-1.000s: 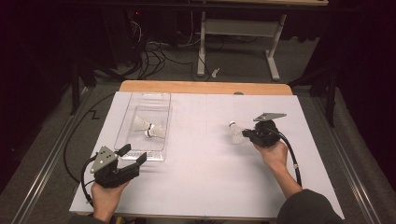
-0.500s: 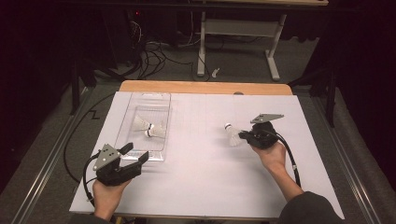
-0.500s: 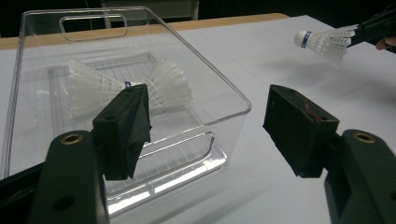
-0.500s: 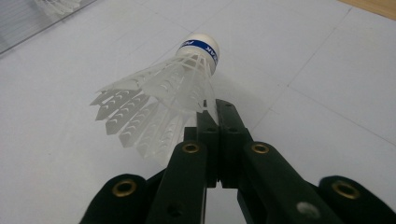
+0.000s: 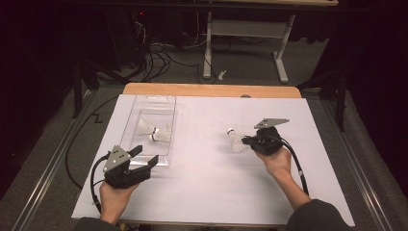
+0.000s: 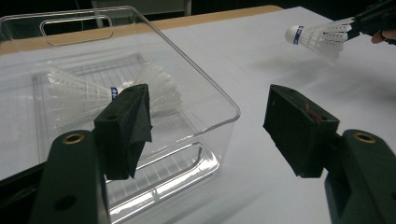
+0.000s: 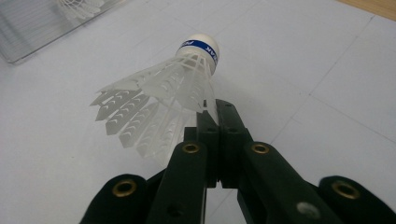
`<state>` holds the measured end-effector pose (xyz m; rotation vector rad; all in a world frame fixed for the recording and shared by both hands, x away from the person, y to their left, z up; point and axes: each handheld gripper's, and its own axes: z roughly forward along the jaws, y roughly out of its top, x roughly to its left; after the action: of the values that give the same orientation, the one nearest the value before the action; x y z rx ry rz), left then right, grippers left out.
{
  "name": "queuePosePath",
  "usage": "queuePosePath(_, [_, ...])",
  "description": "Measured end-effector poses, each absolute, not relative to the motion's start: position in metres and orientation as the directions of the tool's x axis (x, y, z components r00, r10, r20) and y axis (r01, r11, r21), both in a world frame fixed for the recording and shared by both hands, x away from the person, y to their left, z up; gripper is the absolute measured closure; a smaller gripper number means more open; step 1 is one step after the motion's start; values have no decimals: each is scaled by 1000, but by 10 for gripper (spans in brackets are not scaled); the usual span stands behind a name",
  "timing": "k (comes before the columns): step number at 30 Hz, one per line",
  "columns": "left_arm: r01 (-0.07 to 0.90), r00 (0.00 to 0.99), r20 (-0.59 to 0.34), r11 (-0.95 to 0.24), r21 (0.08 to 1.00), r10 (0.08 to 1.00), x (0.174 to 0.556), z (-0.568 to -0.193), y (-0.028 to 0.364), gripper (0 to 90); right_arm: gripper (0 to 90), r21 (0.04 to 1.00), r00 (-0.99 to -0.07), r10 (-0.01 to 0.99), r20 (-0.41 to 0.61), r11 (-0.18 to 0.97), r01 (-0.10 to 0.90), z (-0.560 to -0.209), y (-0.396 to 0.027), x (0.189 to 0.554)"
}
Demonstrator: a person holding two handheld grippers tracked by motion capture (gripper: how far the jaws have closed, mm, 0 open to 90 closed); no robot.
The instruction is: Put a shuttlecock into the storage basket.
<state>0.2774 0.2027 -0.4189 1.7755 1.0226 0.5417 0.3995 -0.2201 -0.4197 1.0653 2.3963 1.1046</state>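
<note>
White shuttlecock [image 5: 235,141], clenched by the right tool [image 5: 248,141], has apparently lifted toward the bin [image 5: 144,103]; left tool [image 5: 144,158] stays released.

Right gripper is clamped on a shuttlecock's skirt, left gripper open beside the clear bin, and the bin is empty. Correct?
Not quite: the clear bin already holds two shuttlecocks, as the high view shows. The right gripper does clamp a shuttlecock, and the left gripper is open.

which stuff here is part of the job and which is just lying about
In the job:
- shuttlecock pinched in the right claw
- clear box with two shuttlecocks inside
- left claw, open beside the box

Lying about:
- cables on the floor
- table legs behind
</note>
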Motion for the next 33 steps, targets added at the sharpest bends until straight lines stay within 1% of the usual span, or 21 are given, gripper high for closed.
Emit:
queuePosePath(8, [397, 557, -88, -172, 901, 826, 283, -418, 196, 326, 900, 751, -690, 722, 43, 432, 499, -419, -214, 398])
queuePosePath(11, [402, 568, -72, -200, 893, 820, 286, -418, 191, 326, 900, 748, -691, 722, 42, 435, 501, -419, -212, 398])
queuePosePath(33, [370, 610, -74, -201, 907, 789, 301, -412, 163, 335, 900, 746, -698, 715, 39, 444, 497, -415, -195, 399])
